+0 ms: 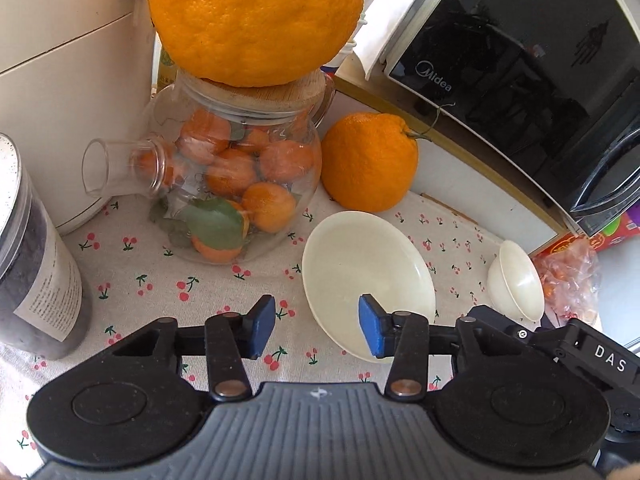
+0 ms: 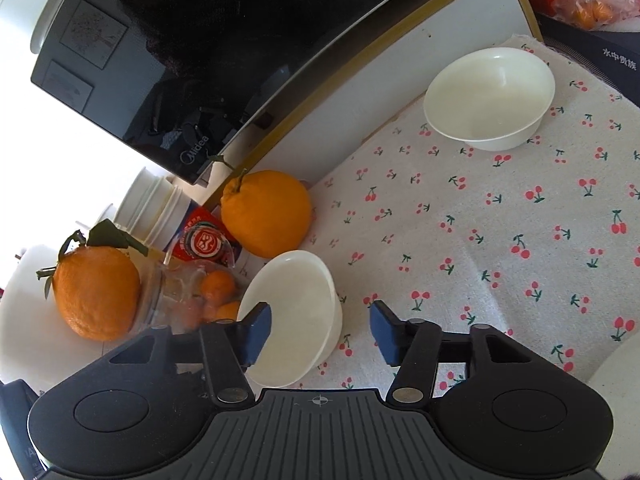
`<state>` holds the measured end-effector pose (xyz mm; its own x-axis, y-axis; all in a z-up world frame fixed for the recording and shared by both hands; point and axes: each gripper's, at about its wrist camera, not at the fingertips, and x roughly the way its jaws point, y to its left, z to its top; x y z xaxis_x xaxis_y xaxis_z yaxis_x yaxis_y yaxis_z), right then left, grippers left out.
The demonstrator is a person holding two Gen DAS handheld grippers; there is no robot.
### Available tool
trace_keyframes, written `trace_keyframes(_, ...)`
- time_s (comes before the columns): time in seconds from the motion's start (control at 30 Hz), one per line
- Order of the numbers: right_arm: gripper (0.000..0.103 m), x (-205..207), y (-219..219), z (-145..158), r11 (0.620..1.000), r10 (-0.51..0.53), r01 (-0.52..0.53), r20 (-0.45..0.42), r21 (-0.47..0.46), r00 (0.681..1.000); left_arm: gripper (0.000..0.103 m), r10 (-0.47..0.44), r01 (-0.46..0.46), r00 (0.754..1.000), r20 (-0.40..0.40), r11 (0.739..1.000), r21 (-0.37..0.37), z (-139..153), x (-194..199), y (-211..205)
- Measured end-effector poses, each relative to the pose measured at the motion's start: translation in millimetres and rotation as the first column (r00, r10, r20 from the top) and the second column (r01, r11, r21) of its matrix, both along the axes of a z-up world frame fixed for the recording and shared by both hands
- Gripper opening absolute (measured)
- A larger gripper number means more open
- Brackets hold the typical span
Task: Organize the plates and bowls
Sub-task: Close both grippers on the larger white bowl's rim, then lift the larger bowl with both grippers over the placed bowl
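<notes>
A shallow cream dish point(image 1: 366, 276) rests on the cherry-print cloth point(image 1: 132, 276). My left gripper point(image 1: 317, 326) is open, its right pad over the dish's near rim, not gripping. A smaller cream bowl point(image 1: 516, 280) stands to the right. In the right wrist view the same dish point(image 2: 296, 316) lies under my open right gripper point(image 2: 318, 336), whose left pad is over the dish and right pad is outside its rim. The deeper cream bowl point(image 2: 490, 98) stands far right on the cloth point(image 2: 500, 220).
A glass teapot of small oranges point(image 1: 236, 184) with a big orange point(image 1: 256, 20) on its lid stands behind. Another orange point(image 1: 368, 162) lies by a black Midea microwave point(image 1: 520, 72). A dark jar point(image 1: 32, 264) is at left. A snack bag point(image 1: 568, 272) lies at right.
</notes>
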<state>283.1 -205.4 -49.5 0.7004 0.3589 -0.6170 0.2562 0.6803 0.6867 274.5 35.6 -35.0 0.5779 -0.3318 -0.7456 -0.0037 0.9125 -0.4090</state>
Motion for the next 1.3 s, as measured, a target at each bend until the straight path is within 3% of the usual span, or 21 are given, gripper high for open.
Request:
trace_keyframes(0.3, 0.023, 5.2, 2.4, -22.5, 0.997, -0.019, 0.020, -0.019, 0.079, 1.000, 0.016, -0.006, 0.007, 1.000, 0.031, 0.999, -0.039, -5.8, -2.6, 5.1)
trace_keyframes(0.53, 0.018, 8.5, 5.5, -34.0, 0.993, -0.025, 0.029, -0.031, 0.112, 0.999, 0.012, -0.001, 0.003, 1.000, 0.029, 0.999, -0.047, -11.4, -1.1, 6.4)
trace_keyframes(0.7, 0.006, 8.5, 7.1, -40.3, 0.991, -0.032, 0.037, -0.048, 0.125, 0.998, 0.008, 0.000, 0.002, 0.999, 0.049, 0.999, -0.041, -13.2, -3.1, 4.6)
trace_keyframes(1.3, 0.006, -7.0, 1.9, -9.0, 0.989, -0.051, 0.058, -0.054, 0.133, 0.997, 0.008, -0.019, 0.020, 0.998, 0.067, 1.000, -0.006, 10.9, -11.3, -8.8)
